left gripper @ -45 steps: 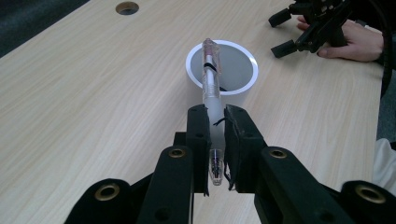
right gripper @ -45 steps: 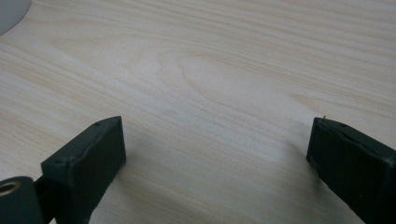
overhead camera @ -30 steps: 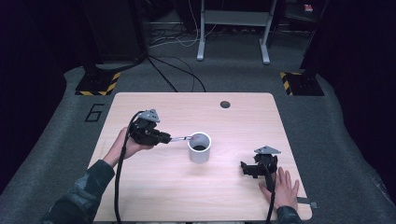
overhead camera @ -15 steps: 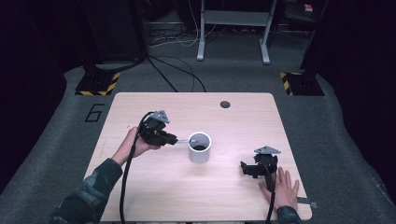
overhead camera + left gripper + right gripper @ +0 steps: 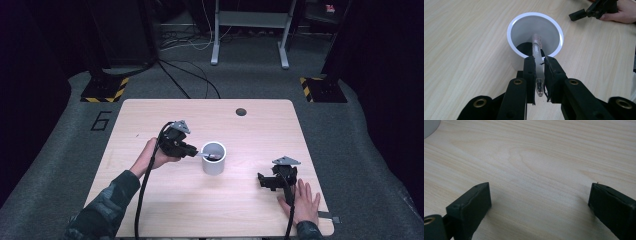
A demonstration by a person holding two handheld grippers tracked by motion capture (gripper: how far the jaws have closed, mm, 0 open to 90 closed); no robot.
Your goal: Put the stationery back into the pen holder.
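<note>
Left hand pose: the left hand (image 5: pixel 152 156) reaches in from the lower left and holds the left gripper (image 5: pixel 196 151) level, jaws pointing at the white cup (image 5: pixel 214 158).
Left jaws: clamped on a clear pen (image 5: pixel 537 53), whose far end reaches over the cup's rim into the opening.
Cup: upright near the middle of the wooden table (image 5: pixel 170 200), dark at the bottom.
Right hand pose: the right hand (image 5: pixel 301 202) lies flat on the table near its front right corner, just behind the right gripper (image 5: pixel 263 180), which rests on the wood.
Right jaws: spread wide, only bare wood between them.
Change: the left gripper has moved right toward the cup; the pen's end now sits over the opening. The right side is unchanged.
Hard to make out: whether the pen touches the cup; what the dark patch inside is.
</note>
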